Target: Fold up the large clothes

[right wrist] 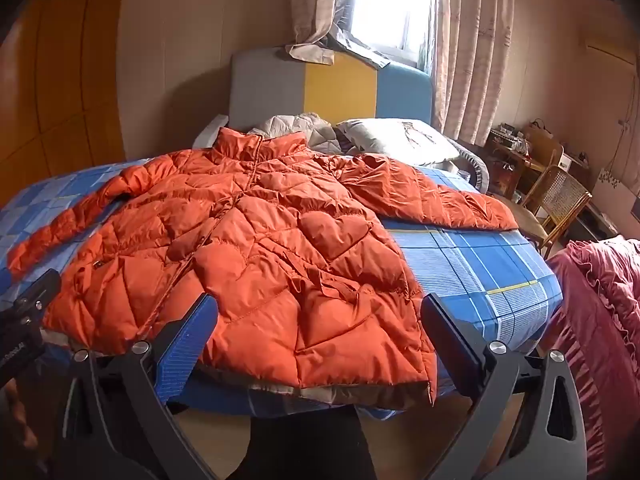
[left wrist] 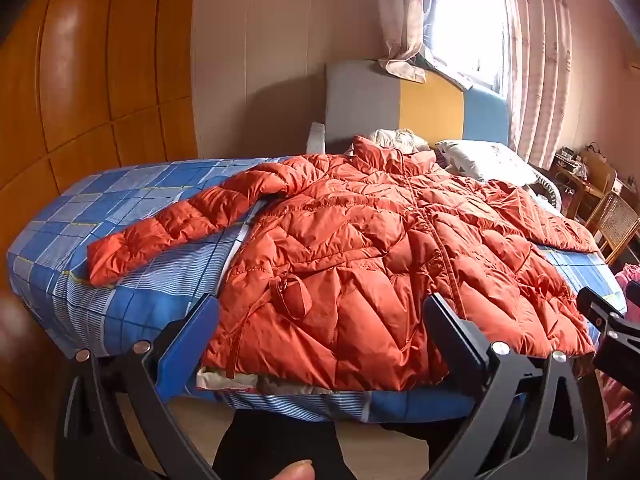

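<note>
An orange quilted puffer jacket [left wrist: 360, 240] lies spread flat, front up, on a bed with a blue checked sheet [left wrist: 120, 208]; both sleeves are stretched out sideways. It also shows in the right wrist view [right wrist: 256, 232]. My left gripper [left wrist: 320, 316] is open and empty, hovering just above the jacket's hem at the bed's near edge. My right gripper [right wrist: 320, 316] is open and empty too, over the hem's right part. The right gripper shows at the right edge of the left wrist view [left wrist: 608, 320].
Pillows [right wrist: 400, 136] and a grey quilt [right wrist: 296, 128] lie at the headboard [right wrist: 332, 88]. A wooden wardrobe [left wrist: 80, 80] stands left. A cane chair [right wrist: 556, 200] and cluttered desk [right wrist: 516, 144] stand right. A pink ruffled cloth [right wrist: 600, 320] is at right.
</note>
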`<state>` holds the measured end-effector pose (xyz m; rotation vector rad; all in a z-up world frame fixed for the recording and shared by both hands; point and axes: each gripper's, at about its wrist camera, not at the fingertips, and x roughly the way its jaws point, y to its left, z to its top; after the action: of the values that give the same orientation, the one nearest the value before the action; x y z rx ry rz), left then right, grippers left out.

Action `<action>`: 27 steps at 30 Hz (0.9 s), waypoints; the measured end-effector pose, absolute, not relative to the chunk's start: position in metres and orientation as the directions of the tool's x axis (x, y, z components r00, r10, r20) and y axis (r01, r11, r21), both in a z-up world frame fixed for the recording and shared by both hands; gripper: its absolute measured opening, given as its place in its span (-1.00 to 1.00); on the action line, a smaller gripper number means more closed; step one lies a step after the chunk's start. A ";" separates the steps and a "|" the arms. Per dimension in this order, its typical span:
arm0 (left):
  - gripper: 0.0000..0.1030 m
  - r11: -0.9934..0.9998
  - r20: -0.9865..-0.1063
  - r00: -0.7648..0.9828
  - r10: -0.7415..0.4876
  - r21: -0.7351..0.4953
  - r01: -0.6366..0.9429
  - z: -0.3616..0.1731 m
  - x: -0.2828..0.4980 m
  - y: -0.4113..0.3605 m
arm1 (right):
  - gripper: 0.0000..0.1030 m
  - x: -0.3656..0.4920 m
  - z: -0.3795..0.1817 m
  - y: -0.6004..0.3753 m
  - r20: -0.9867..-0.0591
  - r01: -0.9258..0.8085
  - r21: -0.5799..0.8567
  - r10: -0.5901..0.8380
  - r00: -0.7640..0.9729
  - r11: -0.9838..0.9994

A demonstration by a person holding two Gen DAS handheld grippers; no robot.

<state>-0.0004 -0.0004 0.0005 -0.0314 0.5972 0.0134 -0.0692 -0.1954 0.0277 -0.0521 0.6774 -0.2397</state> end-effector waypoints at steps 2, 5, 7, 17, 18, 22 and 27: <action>0.96 0.999 -0.559 0.829 0.005 -0.027 -0.024 0.001 -0.002 -0.001 | 0.94 -0.068 0.027 -0.197 -0.616 0.205 -0.120 -0.235 0.752 0.971; 0.96 0.999 -0.580 0.814 -0.006 -0.040 -0.020 -0.004 0.002 0.002 | 0.94 -0.069 0.027 -0.202 -0.610 0.218 -0.105 -0.236 0.756 0.970; 0.96 0.999 -0.572 0.820 -0.011 -0.039 -0.014 -0.004 0.002 0.003 | 0.94 -0.078 0.026 -0.202 -0.601 0.219 -0.103 -0.236 0.763 0.970; 0.96 1.000 -0.520 0.854 -0.008 -0.009 0.003 0.012 -0.014 -0.010 | 0.94 -0.088 0.033 -0.201 -0.611 0.216 -0.106 -0.236 0.756 0.970; 0.96 1.000 -0.519 0.855 -0.007 -0.009 0.003 0.012 -0.014 -0.010 | 0.94 -0.088 0.034 -0.200 -0.609 0.212 -0.110 -0.234 0.758 0.971; 0.96 1.000 -0.519 0.855 -0.007 -0.010 0.002 0.011 -0.014 -0.012 | 0.94 -0.090 0.035 -0.193 -0.606 0.182 -0.129 -0.223 0.764 0.975; 0.96 0.998 -0.520 0.853 -0.049 -0.060 0.020 0.012 -0.015 -0.007 | 0.94 -0.093 0.034 -0.179 -0.594 0.133 -0.180 -0.216 0.775 0.975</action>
<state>-0.0146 -0.0065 0.0120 -0.0531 0.5481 -0.0362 -0.0925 -0.1787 0.0341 -0.1307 0.6579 -0.1895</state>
